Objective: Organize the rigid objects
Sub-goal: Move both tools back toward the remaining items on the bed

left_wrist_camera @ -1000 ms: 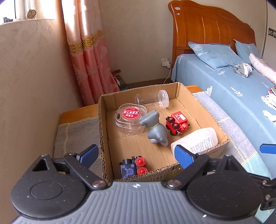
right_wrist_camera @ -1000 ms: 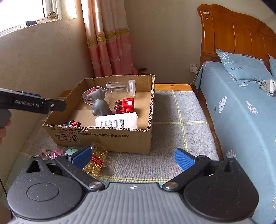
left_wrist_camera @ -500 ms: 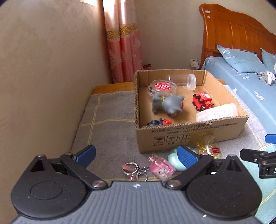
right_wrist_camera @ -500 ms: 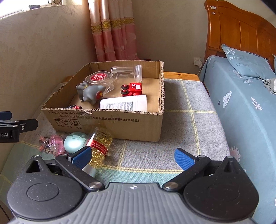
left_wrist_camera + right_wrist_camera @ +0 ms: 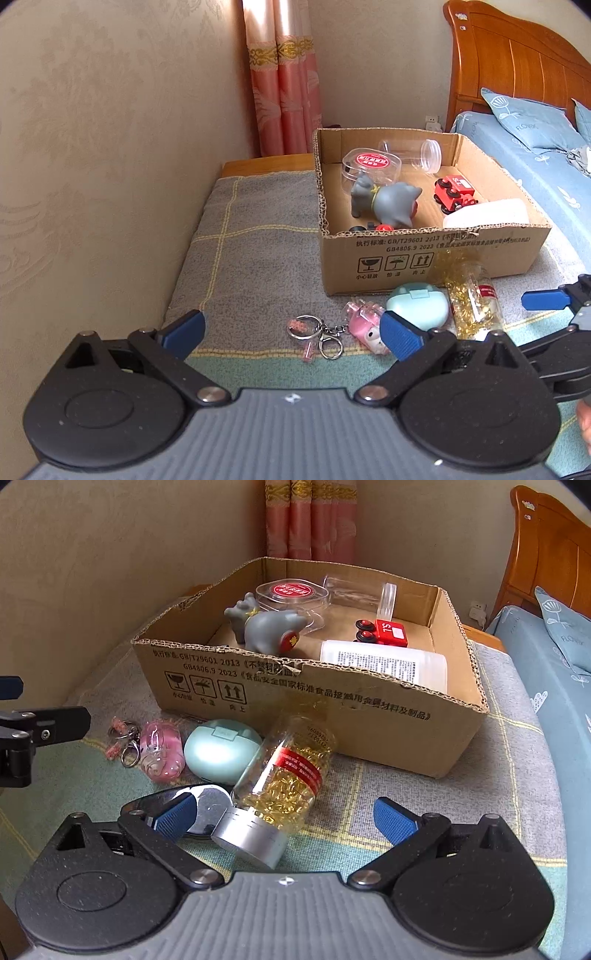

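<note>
**Both tools hovering open over loose items in front of the box**

The left tool [image 5: 291,334] is hanging with its fingers spread apart, gripping nothing, above the keyring [image 5: 319,334] and the pink charm [image 5: 364,325] attached to it. The right tool [image 5: 284,818] is also gaping wide and holding nothing, with the capsule bottle [image 5: 286,775] lying on its side between the fingers, silver cap toward the camera; whether either finger is touching it is unclear. The green case [image 5: 221,749] is sitting just beside the bottle, touching the charm, near the front wall of the cardboard box [image 5: 332,709]. All are resting on the gray blanket [image 5: 258,240], toward its near edge. Inside the box are lying a gray cat toy [image 5: 386,205], a red toy train [image 5: 454,190], a white bottle [image 5: 384,662], a round container with a red label [image 5: 371,166], a clear jar [image 5: 413,151] at the back wall, and a small wheeled toy at the front wall, mostly hidden.
</note>
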Demonstrator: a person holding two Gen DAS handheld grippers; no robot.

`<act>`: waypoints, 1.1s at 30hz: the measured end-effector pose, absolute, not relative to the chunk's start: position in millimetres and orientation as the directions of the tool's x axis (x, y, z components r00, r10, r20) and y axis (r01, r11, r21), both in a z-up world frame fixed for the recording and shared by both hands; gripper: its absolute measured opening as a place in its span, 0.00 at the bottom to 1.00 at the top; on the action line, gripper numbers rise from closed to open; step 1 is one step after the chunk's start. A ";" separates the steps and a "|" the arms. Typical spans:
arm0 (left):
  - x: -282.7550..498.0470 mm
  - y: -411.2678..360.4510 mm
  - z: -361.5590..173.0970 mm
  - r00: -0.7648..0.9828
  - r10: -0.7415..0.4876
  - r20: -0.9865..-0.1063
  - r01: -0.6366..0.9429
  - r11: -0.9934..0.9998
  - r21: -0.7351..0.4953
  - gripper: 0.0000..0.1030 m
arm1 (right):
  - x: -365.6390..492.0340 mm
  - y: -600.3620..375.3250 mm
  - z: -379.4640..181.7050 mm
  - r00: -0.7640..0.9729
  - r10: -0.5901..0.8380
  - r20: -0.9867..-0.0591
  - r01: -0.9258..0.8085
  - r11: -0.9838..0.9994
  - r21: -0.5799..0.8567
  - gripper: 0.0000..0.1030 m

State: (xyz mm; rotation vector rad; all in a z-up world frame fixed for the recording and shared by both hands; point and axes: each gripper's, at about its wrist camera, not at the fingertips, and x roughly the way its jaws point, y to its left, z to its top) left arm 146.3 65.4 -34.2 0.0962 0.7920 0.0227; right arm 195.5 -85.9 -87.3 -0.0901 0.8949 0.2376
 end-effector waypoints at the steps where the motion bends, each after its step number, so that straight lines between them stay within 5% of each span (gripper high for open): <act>1: 146.0 65.9 -34.2 0.701 0.057 -0.710 0.014 0.995 0.094 0.98 | 195.8 -87.1 -88.9 0.597 0.161 -0.786 -0.237 0.971 0.018 1.00; 23: 153.0 24.9 -56.0 0.645 -0.059 -0.762 0.174 0.982 0.071 0.98 | 186.3 -173.5 -99.8 0.612 0.004 -0.791 -0.029 0.999 -0.018 1.00; 33: 161.8 -7.4 -78.3 0.605 -0.111 -0.789 0.259 0.964 0.063 0.98 | 175.1 -175.7 -114.7 0.636 0.052 -0.770 -0.106 0.994 -0.020 1.00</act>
